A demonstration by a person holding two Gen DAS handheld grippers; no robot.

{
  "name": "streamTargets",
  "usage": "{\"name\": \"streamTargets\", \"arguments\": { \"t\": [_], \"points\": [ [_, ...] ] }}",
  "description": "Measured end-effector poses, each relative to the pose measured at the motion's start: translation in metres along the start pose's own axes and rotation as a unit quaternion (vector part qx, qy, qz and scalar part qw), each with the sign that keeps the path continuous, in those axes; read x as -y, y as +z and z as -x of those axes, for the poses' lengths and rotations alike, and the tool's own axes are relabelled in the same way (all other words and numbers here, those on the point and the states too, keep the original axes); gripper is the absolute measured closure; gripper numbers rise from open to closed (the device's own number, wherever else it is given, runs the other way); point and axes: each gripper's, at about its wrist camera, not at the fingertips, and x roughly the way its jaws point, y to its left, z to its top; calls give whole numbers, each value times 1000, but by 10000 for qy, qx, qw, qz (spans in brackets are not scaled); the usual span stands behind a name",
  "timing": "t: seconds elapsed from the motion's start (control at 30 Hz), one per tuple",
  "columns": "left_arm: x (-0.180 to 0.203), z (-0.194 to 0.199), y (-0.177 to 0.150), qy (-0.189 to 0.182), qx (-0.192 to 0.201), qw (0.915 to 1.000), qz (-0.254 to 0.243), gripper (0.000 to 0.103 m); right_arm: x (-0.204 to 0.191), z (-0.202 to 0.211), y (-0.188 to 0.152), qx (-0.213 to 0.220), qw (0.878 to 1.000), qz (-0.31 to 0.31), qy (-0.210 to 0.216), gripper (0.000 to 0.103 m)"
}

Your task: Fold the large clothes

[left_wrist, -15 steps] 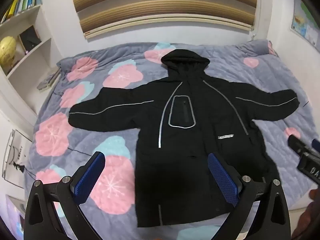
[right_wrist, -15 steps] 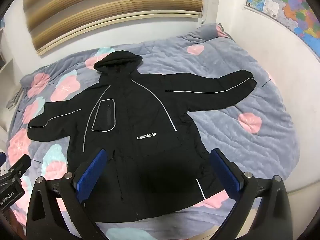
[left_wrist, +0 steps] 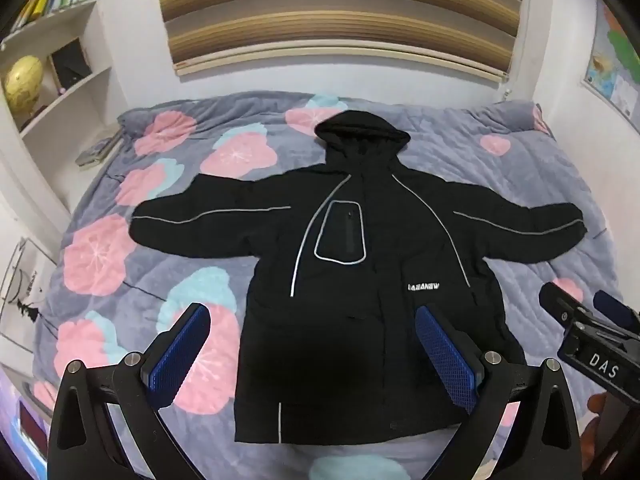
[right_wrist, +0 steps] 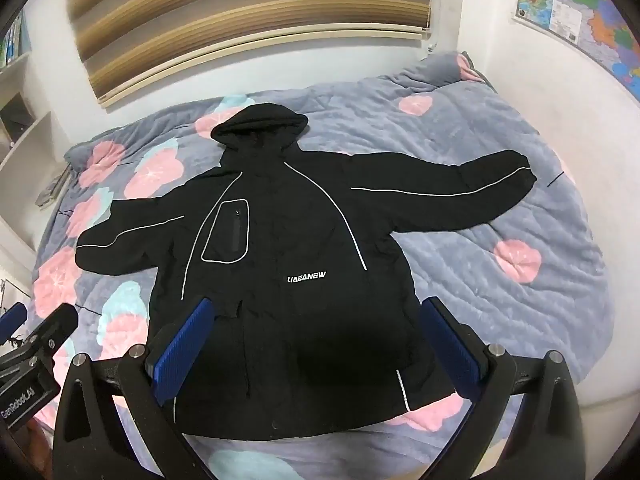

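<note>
A large black hooded jacket (left_wrist: 360,280) with thin reflective piping lies flat and face up on the bed, both sleeves spread out to the sides and the hood toward the window. My left gripper (left_wrist: 312,356) hovers above its hem, open, nothing between the blue pads (left_wrist: 180,356). In the right wrist view the same jacket (right_wrist: 288,264) fills the middle, and my right gripper (right_wrist: 316,348) hangs above the lower hem, also open and empty. Each gripper shows at the edge of the other's view: the right gripper (left_wrist: 592,344), the left gripper (right_wrist: 28,356).
The bed carries a grey quilt (left_wrist: 520,184) with pink and teal flowers. White shelves (left_wrist: 52,80) with a yellow globe stand at the left. A striped blind (left_wrist: 340,16) covers the back wall, and a map (right_wrist: 580,8) hangs on the right wall.
Both views have shifted slightly, so the jacket sits a little lower and nearer in frame. The jacket itself has not moved and both grippers stay open.
</note>
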Motion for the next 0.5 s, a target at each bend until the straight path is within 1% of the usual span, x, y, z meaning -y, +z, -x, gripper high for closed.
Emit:
{"name": "streamTargets", "arguments": {
  "t": [0.17, 0.3, 0.5],
  "points": [
    [14, 12, 1, 161, 170, 9997, 22, 1, 9, 1, 2, 48, 10000, 49, -4, 0],
    [27, 14, 2, 315, 53, 9995, 2, 1, 18, -1, 3, -1, 10000, -4, 82, 0],
    [38, 16, -1, 262, 41, 9996, 76, 1, 29, -9, 9, -81, 9999, -20, 148, 0]
  ]
}}
